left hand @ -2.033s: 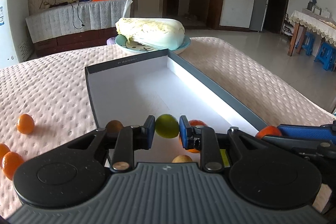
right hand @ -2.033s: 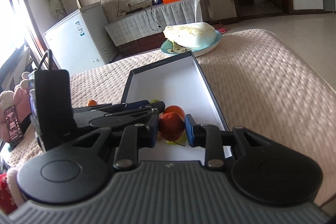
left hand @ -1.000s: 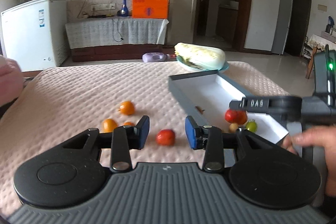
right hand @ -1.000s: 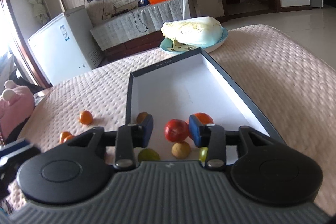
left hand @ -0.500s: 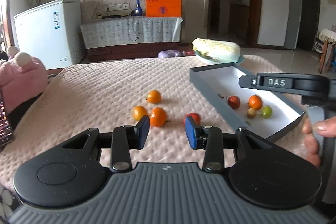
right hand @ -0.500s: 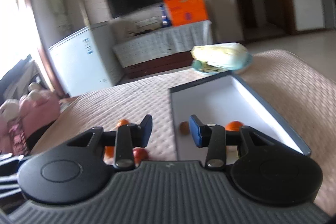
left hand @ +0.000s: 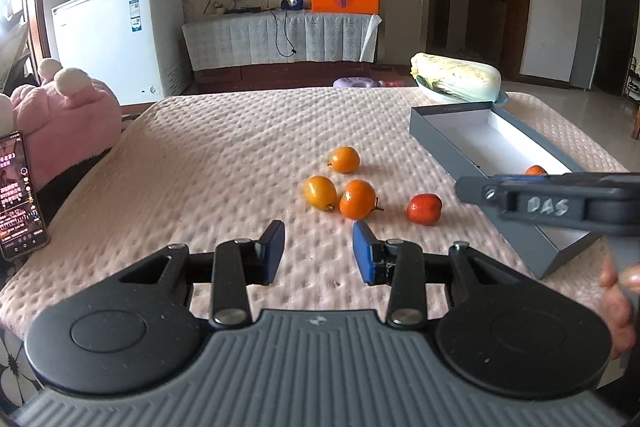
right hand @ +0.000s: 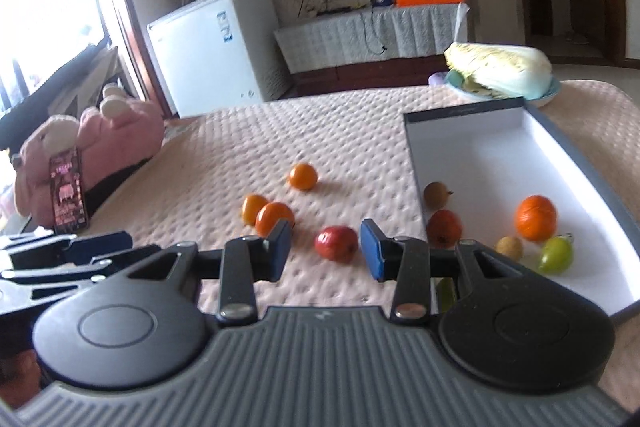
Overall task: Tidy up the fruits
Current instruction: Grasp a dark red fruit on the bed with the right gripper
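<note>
Both of your claws have pulled back out of the grey box [right hand: 576, 147] and swung over to the fruits lying loose on the pink bumpy cover [left hand: 240, 147] of the bench. A moment ago each claw was down over the box with a fruit between its pads; now both are empty, with the jaws standing a little apart and nothing between them. That means two more fruits are in the box (it now holds an orange one, a red one, two small brown ones and a green one [right hand: 555, 255]). Four fruits are still outside: three orange ones and one red fruit [right hand: 336, 243]. Your right claw [right hand: 325, 247] is lined up on the red fruit, which sits just ahead of its gap, close to the box wall. Your left claw [left hand: 318, 246] points at the bench just short of the nearest orange fruit [left hand: 357, 199], which is touching or nearly touching another orange one [left hand: 319, 192]. The third orange fruit [left hand: 344, 159] sits a bit farther back. I think your next job is to grab the red one and an orange one.
</note>
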The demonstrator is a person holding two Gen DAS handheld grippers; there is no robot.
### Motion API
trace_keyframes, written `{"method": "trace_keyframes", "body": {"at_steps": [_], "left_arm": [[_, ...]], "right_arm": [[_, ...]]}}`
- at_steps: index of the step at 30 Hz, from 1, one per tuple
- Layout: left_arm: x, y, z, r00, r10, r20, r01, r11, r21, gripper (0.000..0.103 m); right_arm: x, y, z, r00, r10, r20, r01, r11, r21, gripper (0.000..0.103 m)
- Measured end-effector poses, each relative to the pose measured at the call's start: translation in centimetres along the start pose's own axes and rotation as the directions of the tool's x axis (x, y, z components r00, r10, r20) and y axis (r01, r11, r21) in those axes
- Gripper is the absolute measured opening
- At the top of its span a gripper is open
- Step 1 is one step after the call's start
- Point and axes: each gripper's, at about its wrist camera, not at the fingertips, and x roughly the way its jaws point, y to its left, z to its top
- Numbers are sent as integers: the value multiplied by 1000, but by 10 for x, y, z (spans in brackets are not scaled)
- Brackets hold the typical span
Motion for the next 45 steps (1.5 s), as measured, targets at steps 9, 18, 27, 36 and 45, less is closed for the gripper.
{"method": "trace_keyframes", "body": {"at_steps": [9, 18, 27, 36, 45], "left_arm": [[2, 3, 6, 998, -57, 4, 57, 998, -34, 43], [1, 17, 7, 997, -75, 11, 76, 995, -63, 43], [20, 25, 6, 998, -60, -24, 58, 996, -68, 43], [38, 12, 2, 998, -38, -40, 37, 999, -29, 43], [54, -5, 3, 998, -53, -35, 53, 999, 2, 43]], "right_arm": [[32, 11, -6, 997, -35, -74, 32, 999, -38, 41], [60, 20, -9, 991, -98, -92, 95, 995, -38, 41], [72, 20, -10, 983, -140, -115, 136, 990, -46, 33], [53, 20, -7, 987, -90, -136, 77, 992, -95, 33], [21, 18, -19, 975, -18, -220, -23, 983, -184, 33]]}}
